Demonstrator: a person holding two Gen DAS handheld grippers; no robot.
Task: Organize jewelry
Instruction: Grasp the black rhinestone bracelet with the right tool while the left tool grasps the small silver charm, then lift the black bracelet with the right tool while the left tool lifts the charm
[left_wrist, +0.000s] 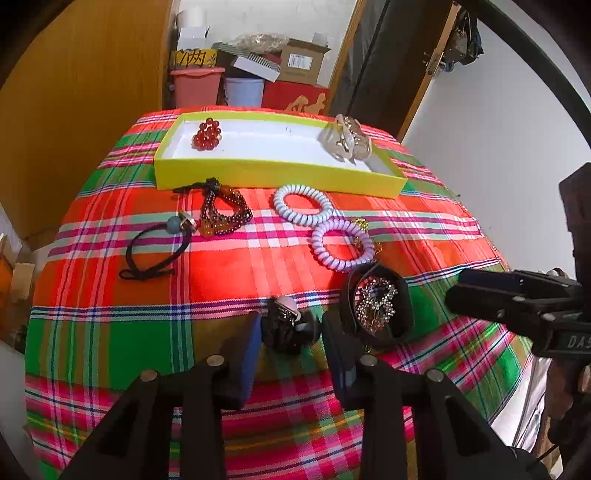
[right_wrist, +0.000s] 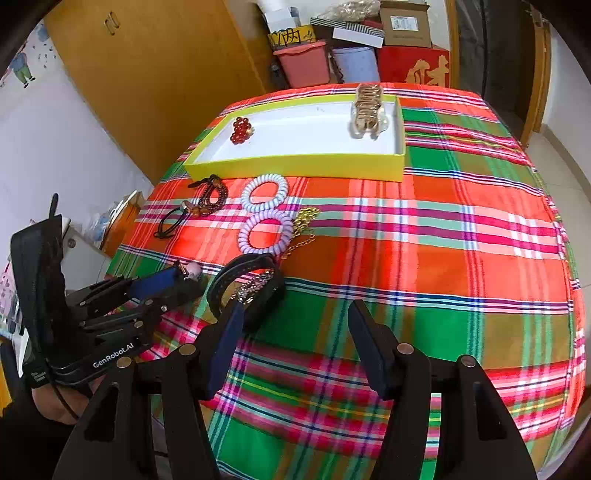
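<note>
My left gripper (left_wrist: 290, 332) is low over the near part of the plaid tablecloth (left_wrist: 221, 266), its two blue pads on either side of a dark hair tie with a pale pink bead (left_wrist: 286, 325); the piece lies between them, but whether the pads press on it I cannot tell. My right gripper (right_wrist: 295, 339) hovers to the right of it, fingers well apart with only cloth between them. Just right of the dark hair tie lies a black band (left_wrist: 375, 306) coiled round a rhinestone piece (left_wrist: 376, 301); in the right wrist view my left finger (right_wrist: 225, 343) overlaps its near edge. Beyond the band lies a lilac spiral hair tie (left_wrist: 341, 245), touching a white spiral hair tie (left_wrist: 303, 205) farther off, with a gold chain (right_wrist: 304, 225) just to the right of the lilac one. To the far left lie a dark red beaded bracelet (left_wrist: 223, 214) and a black elastic hair tie with a grey bead (left_wrist: 159, 251). At the far edge of the table stands a yellow-rimmed tray (left_wrist: 266, 173), white inside, holding a cluster of red beads (left_wrist: 207, 136) at its left end and a clear bag of gold jewelry (left_wrist: 347, 142) at its right end. Behind the table are stacked boxes (left_wrist: 303, 62) and a pink bin (left_wrist: 195, 86)
</note>
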